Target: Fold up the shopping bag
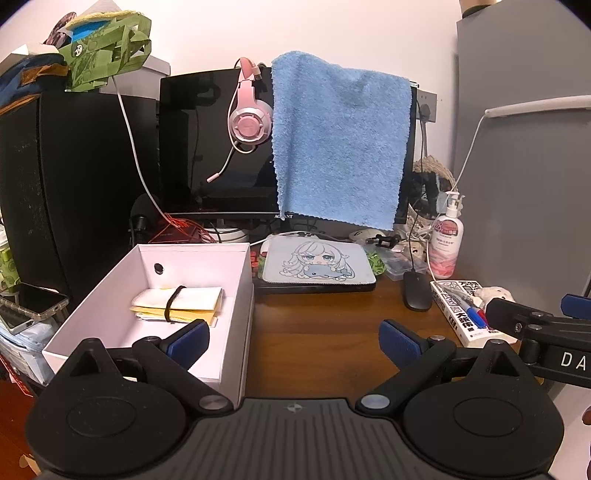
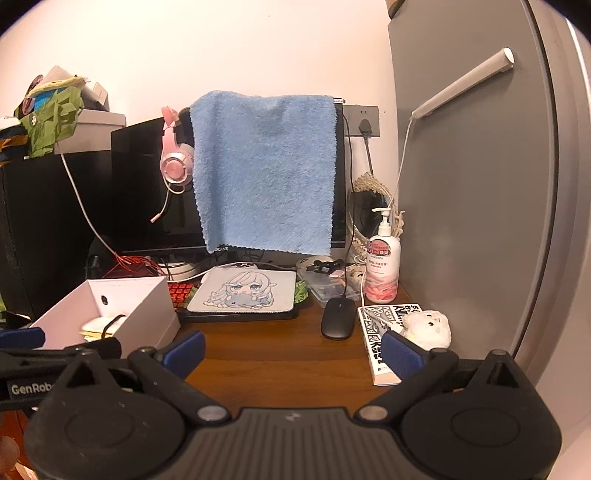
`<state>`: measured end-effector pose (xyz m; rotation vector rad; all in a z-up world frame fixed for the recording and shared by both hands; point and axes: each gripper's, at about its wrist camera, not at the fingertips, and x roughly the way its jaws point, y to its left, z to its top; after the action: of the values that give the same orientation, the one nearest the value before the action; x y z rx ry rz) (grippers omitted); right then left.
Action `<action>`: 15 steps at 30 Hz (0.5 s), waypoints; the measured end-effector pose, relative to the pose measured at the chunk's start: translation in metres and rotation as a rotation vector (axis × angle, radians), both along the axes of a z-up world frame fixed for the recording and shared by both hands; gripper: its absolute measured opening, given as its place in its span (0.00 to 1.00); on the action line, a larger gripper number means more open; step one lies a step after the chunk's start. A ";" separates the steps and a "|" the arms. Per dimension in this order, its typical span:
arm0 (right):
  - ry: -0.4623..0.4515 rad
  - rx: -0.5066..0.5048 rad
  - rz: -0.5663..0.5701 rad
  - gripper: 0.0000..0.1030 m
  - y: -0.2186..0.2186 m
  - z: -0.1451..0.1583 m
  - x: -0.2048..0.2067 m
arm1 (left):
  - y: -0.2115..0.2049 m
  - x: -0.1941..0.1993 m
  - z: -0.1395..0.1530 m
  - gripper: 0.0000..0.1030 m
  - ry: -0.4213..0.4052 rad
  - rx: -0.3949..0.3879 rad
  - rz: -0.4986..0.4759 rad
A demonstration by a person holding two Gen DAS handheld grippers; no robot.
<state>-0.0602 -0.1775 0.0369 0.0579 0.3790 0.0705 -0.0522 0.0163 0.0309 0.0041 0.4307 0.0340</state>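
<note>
1. My left gripper point(image 1: 294, 341): jaws spread wide, empty, lower centre of frame.
2. My right gripper point(image 2: 293, 352): likewise wide open, empty.
3. Shopping bag point(image 1: 181, 302): folded, banded bundle in white box point(image 1: 236, 295), left of centre; its near edge hidden behind my blue finger pad point(image 1: 188, 341).

Both views are evenly and warmly lit by soft indoor light from above, with no harsh shadows. The pale wall point(image 1: 332, 33) looks bright and slightly pinkish. The dark monitor point(image 1: 207, 147) shows faint reflections, and the wooden table point(image 2: 280, 354) carries a mild sheen. Fisheye distortion bends straight edges strongly, such as the grey cabinet point(image 2: 480, 184), and the corners fall to black. The middle is sharp; the close tool bodies at the bottom look slightly soft.
</note>
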 end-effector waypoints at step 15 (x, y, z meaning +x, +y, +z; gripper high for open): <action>0.013 -0.012 0.014 0.99 0.004 -0.003 0.001 | 0.001 0.001 -0.001 0.96 0.007 0.000 -0.002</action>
<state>-0.0593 -0.1733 0.0344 0.0441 0.3925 0.0819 -0.0508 0.0171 0.0299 0.0047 0.4374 0.0324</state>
